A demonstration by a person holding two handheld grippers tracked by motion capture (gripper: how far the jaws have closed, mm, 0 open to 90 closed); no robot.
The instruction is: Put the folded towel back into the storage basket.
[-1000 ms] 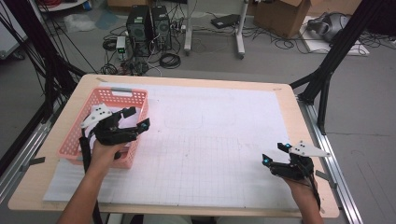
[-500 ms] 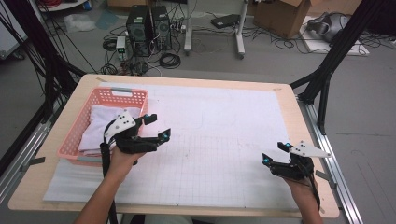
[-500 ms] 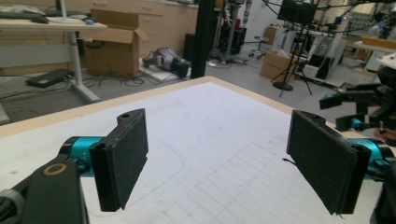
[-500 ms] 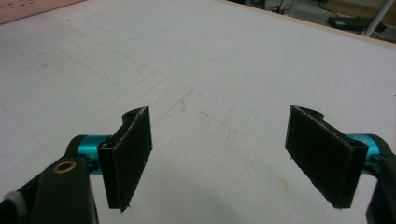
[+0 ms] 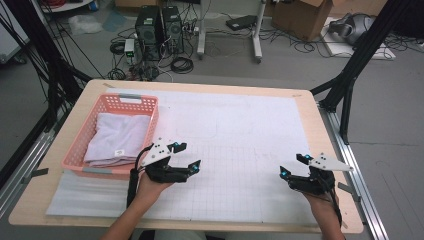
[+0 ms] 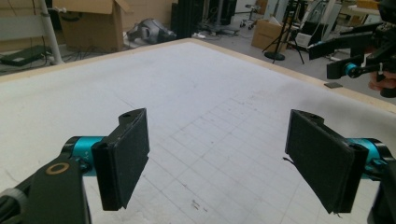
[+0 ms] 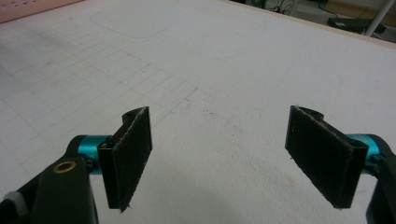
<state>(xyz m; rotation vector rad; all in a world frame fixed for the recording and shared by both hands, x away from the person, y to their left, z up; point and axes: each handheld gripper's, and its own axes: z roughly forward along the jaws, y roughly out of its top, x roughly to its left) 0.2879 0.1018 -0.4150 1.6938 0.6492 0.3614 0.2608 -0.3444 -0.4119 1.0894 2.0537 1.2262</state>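
the left tool [image 5: 186, 156] hovers just beside the pink basket [image 5: 80, 150], off the basket's right-hand long wall and near its front corner, with its 2 black jaws spread wide and nothing between them. in the left gripper view the same tool [image 6: 217, 158] shows its 2 pads [image 6: 126, 156] standing well apart over the gridded white mat [image 6: 196, 107], no cloth or other thing in the gap.

the folded white towel [image 5: 117, 137] lies inside the basket, flat on its floor and taking up most of it, with a small label showing near the towel's front edge. the towel is apart from both tools; neither touches it or the basket, as far as the high view lets one tell.

the right tool [image 5: 294, 166] sits well away from the basket, far across the mat toward the opposite front corner of the tabletop [image 5: 90, 92], held low in the person's right hand [image 5: 320, 197]. its jaws are also spread, empty (the right gripper view [image 7: 219, 158] shows bare mat between the 2 pads, with faint pencil grid lines and a few brownish specks). a strip of the basket's pink wall [image 7: 32, 9] shows at the top left corner of that view.

the person's left hand [image 5: 152, 182] grips the left tool from below the basket's front right corner, the forearm coming in from the near edge of the tabletop.
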